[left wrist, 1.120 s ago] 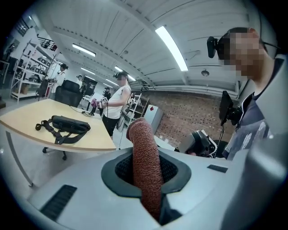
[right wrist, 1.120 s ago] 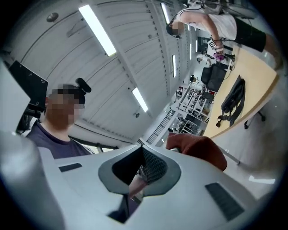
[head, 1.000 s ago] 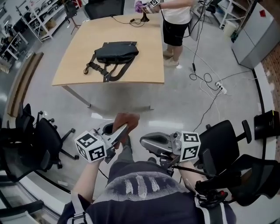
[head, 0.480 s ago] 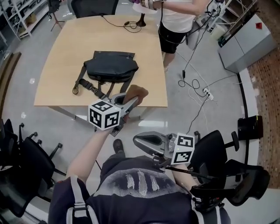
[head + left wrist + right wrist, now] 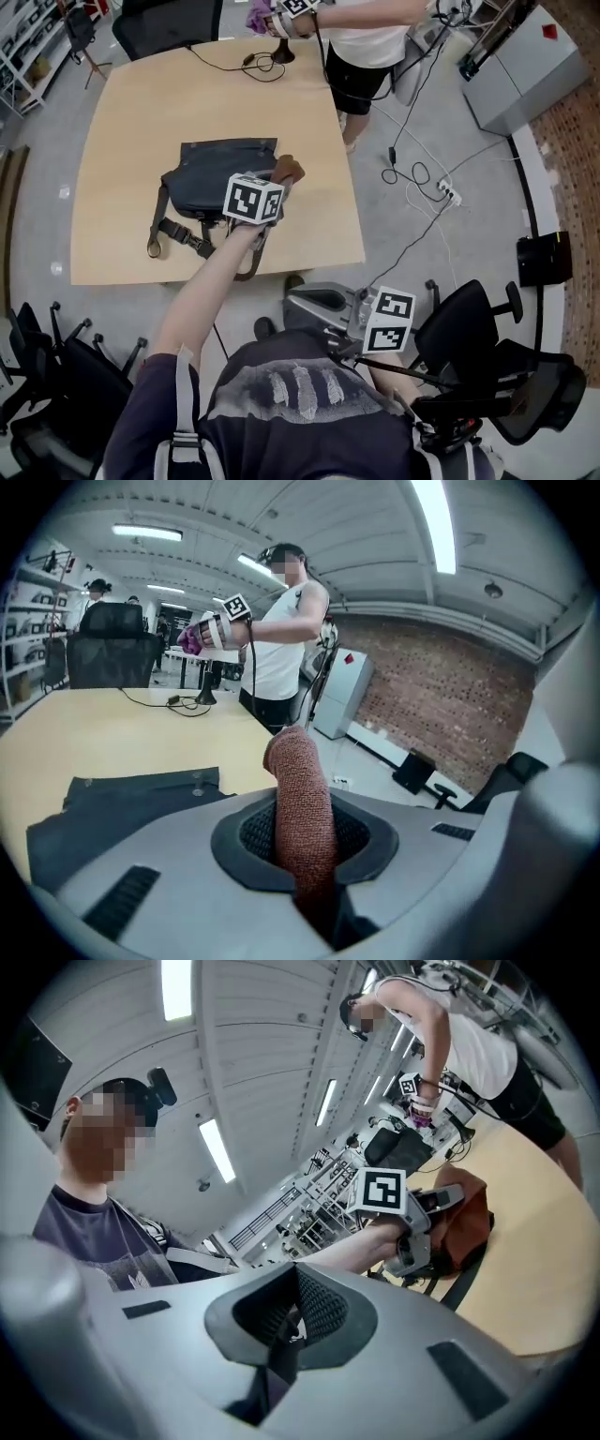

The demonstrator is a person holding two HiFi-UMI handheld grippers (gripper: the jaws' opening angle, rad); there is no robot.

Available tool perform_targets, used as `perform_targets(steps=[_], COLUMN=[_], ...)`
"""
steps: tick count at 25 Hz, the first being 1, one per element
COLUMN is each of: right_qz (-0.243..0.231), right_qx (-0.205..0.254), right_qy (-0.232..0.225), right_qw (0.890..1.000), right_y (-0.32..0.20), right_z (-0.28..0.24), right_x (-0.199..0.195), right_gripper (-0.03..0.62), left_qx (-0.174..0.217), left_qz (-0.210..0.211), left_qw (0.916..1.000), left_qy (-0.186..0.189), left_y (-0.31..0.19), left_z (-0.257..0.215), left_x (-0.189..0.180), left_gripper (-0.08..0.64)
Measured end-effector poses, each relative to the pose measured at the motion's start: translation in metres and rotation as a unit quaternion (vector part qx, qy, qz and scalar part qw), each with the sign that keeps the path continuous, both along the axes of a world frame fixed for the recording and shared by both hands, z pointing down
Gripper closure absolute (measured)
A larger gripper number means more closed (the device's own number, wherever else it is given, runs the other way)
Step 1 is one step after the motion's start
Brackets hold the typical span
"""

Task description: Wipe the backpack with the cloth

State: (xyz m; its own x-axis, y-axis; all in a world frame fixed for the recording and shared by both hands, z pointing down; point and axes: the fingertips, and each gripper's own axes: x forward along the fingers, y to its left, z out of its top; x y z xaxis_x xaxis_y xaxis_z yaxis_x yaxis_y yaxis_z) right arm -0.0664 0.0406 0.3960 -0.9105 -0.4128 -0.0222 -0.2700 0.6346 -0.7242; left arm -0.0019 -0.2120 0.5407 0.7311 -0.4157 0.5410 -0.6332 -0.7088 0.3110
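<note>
The pale wooden surface [image 5: 122, 112] filled the upper half of the head view; the dark backpack [image 5: 202, 178] lay flat on it, a little toward 9 o'clock of centre, its straps [image 5: 173, 230] trailing off toward 7 o'clock. It looked soft and slack, probably light if empty, so it would likely slide or rumple under a hard stroke; the free claw could pin it at the body's far edge, not by the loose straps, which would only drag.

The rust-brown cloth [image 5: 289, 169] was clamped in the left claw [image 5: 276, 184], a folded roll standing up past the tips at the backpack's 2 o'clock corner; whether it touched the fabric I could not tell. It seemed thick, limp and grippy — easy to hold, though the pinch sat low on the roll, so the free end might fold over under pressure.

The right claw [image 5: 298, 302] hung back near the person's body at 6 o'clock, off the surface, jaws together on nothing.

Around: a second person [image 5: 370, 42] stood at the surface's 1 o'clock edge, working there with another gripper; office chairs [image 5: 469, 328] crowded the floor at 4 and 8 o'clock; a thin black cable [image 5: 246, 62] lay at 12 o'clock, well apart from the backpack — nothing stood in the wiping path.
</note>
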Motion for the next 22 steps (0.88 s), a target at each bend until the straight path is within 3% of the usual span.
perform_targets(steps=[3, 7, 11, 14, 19, 22], right_qz=[-0.019, -0.054, -0.100, -0.134, -0.164, -0.173], right_qx=[-0.002, -0.006, -0.034, -0.043, -0.050, -0.059], right_qy=[-0.006, -0.014, -0.029, -0.034, -0.040, -0.031], right_qw=[1.000, 0.998, 0.994, 0.990, 0.984, 0.983], right_y=[-0.039, -0.089, -0.124, -0.144, -0.162, -0.166], right_z=[0.001, 0.001, 0.009, 0.009, 0.011, 0.019], right_x=[0.016, 0.037, 0.047, 0.042, 0.027, 0.013], right_gripper=[0.591, 0.591, 0.591, 0.591, 0.591, 0.591], left_qx=[-0.015, -0.032, -0.018, -0.030, -0.041, -0.024], left_qz=[-0.010, -0.009, 0.004, 0.000, -0.035, -0.037], left_qw=[0.9967, 0.9833, 0.9793, 0.9723, 0.9756, 0.9709], left_qy=[-0.079, -0.179, -0.202, -0.232, -0.213, -0.236], left_y=[-0.033, -0.060, -0.069, -0.066, -0.064, -0.056], left_z=[0.040, 0.084, 0.093, 0.096, 0.087, 0.084], left_x=[0.007, -0.002, -0.005, -0.030, -0.072, -0.095], left_gripper=[0.505, 0.505, 0.505, 0.505, 0.505, 0.505])
